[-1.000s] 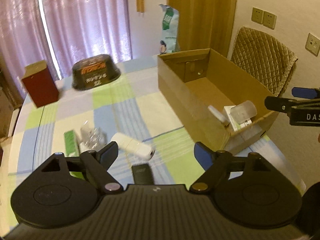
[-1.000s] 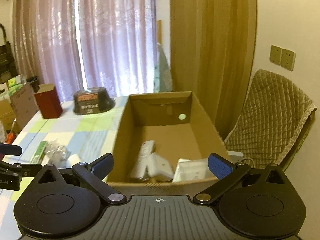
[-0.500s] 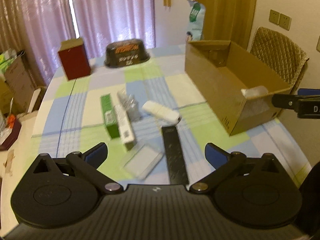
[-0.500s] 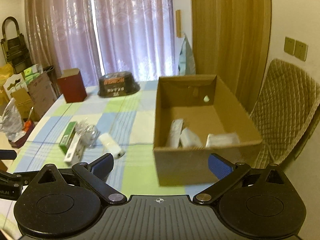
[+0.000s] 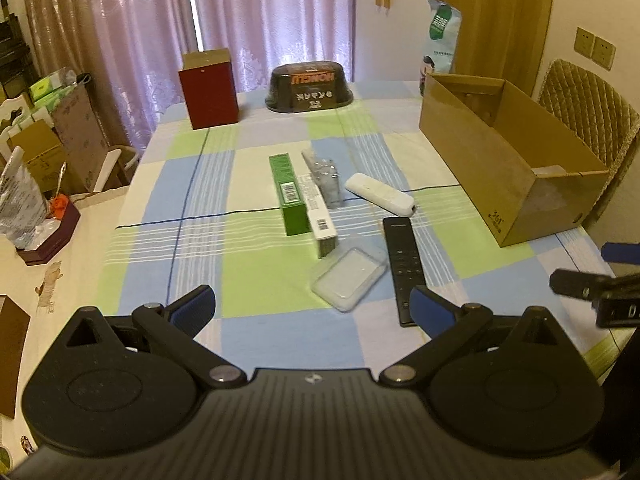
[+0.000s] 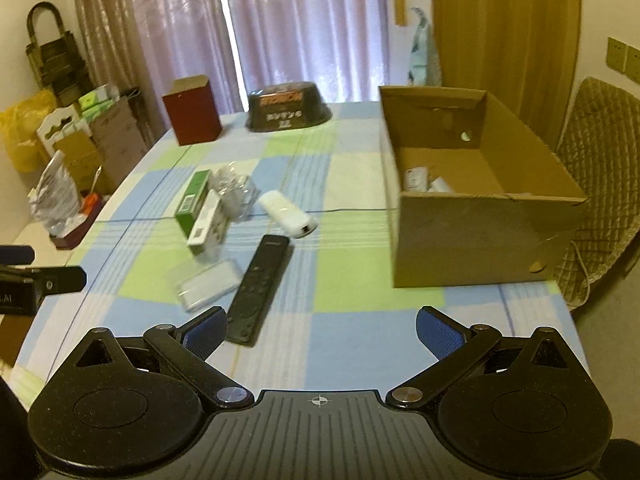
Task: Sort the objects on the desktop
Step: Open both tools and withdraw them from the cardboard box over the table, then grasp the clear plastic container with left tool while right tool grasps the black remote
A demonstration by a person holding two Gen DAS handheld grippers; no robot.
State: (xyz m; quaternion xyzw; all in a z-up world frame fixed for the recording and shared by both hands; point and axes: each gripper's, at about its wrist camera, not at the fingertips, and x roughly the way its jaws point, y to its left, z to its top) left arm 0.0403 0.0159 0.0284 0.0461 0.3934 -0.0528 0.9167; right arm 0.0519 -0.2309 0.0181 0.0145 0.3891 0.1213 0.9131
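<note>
Both the left gripper (image 5: 312, 304) and right gripper (image 6: 322, 330) are held wide apart, nothing gripped. The cardboard box (image 6: 480, 236) is taken as landmark: its contents are largely hidden by the near wall; only white items (image 6: 424, 180) are glimpsed, not identifiable. Left of the box, on the checked tablecloth (image 5: 264, 292), lie a black remote (image 5: 403, 266), white device (image 5: 379, 193), clear case (image 5: 349, 278), green carton (image 5: 290, 194) and white carton (image 5: 320, 216); barcodes are seen, print unreadable. The dark tub (image 5: 310, 86) lettering is inverted, illegible.
</note>
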